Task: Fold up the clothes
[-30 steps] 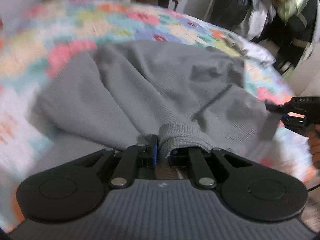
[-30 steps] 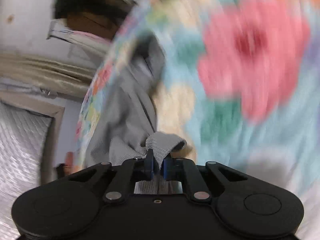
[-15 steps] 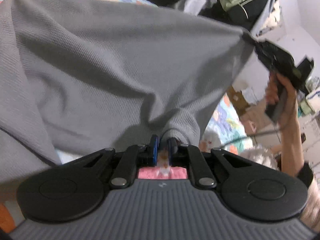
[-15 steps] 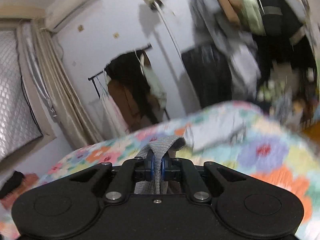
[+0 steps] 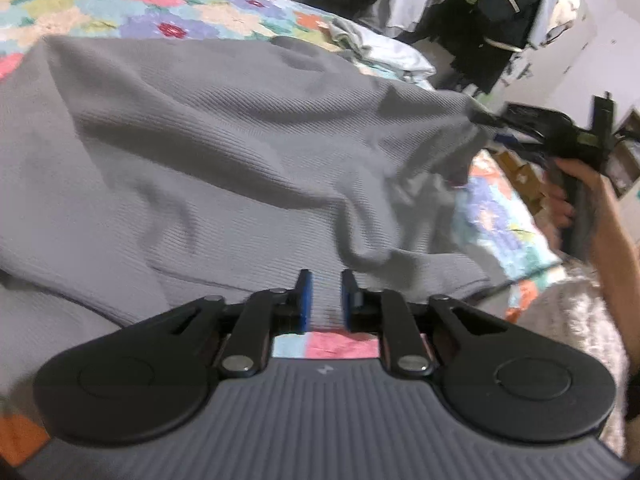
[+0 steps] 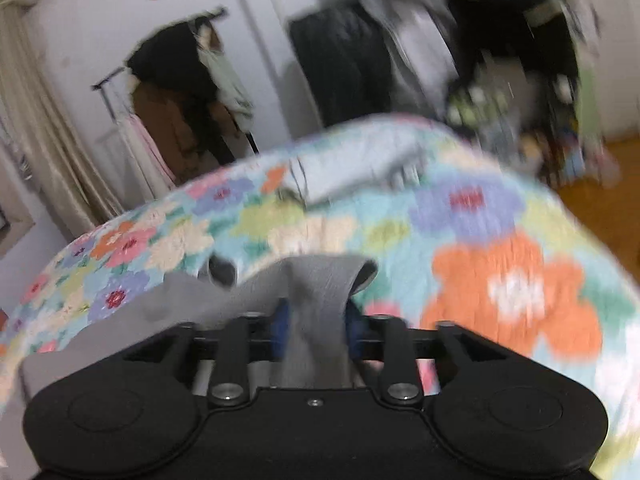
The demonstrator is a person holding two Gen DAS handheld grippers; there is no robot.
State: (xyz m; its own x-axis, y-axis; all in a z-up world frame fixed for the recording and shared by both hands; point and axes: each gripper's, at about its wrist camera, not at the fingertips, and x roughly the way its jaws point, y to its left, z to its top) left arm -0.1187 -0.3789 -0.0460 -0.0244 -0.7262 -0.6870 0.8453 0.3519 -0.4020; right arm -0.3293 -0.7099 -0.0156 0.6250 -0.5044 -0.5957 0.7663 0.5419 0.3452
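A grey ribbed garment is lying spread across the bed's floral quilt, covering most of it on the near side. The left claw is sitting at the garment's near hem with its blue-padded fingers standing apart, gripping nothing; a strip of quilt is showing just behind them. At the garment's right corner, the right claw is holding a bunched fold of the grey fabric between its fingers, and that corner is being pulled up off the quilt. Motion blur makes it unclear how firmly the fold is pinched. Beyond the quilt's far edge, dark clothes are hanging on a rack.
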